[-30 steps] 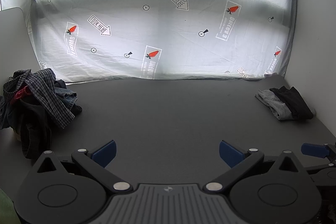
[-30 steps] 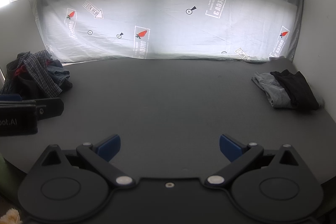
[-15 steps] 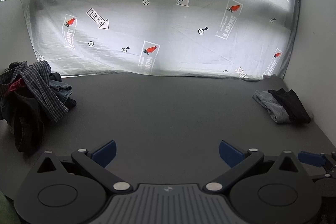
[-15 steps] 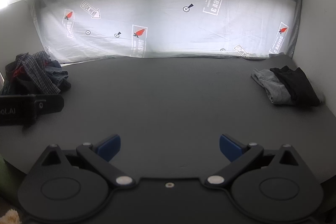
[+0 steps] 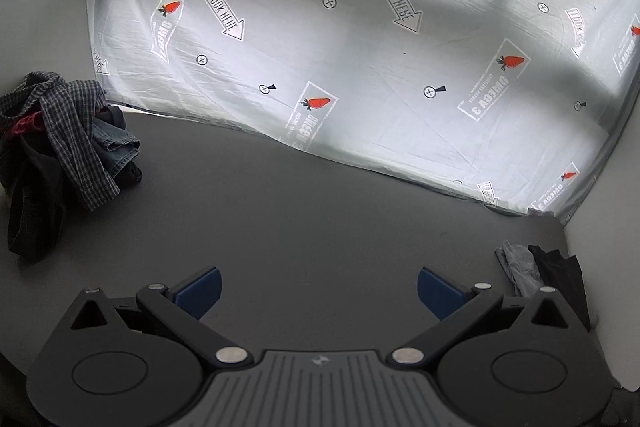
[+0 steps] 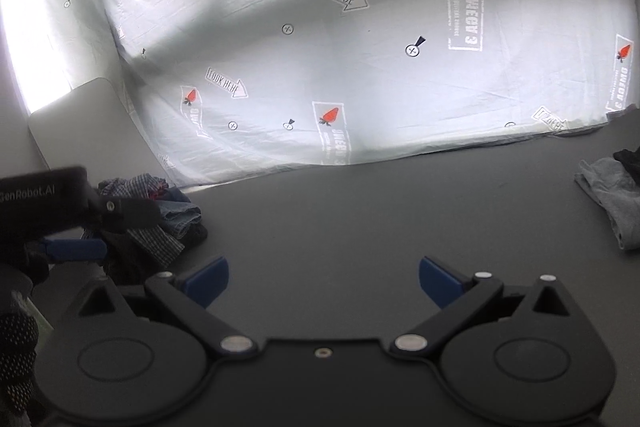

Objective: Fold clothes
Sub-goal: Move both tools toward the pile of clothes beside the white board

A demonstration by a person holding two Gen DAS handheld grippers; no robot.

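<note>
Both tongs, left (image 5: 318, 291) and right (image 6: 324, 281), gape released over the bare bench (image 5: 320, 211); the tangled clothes heap (image 5: 60, 147) at frame left could yield 2 garments in 1 grab.

the left gripper (image 5: 318, 287) is tilted, its blue-tipped fingers (image 5: 199, 290) spread wide with nothing between them. the right gripper (image 6: 323, 277) is likewise wide apart and holding nothing. from the right wrist view the left gripper (image 6: 76, 227) reaches in at the left edge.
</note>
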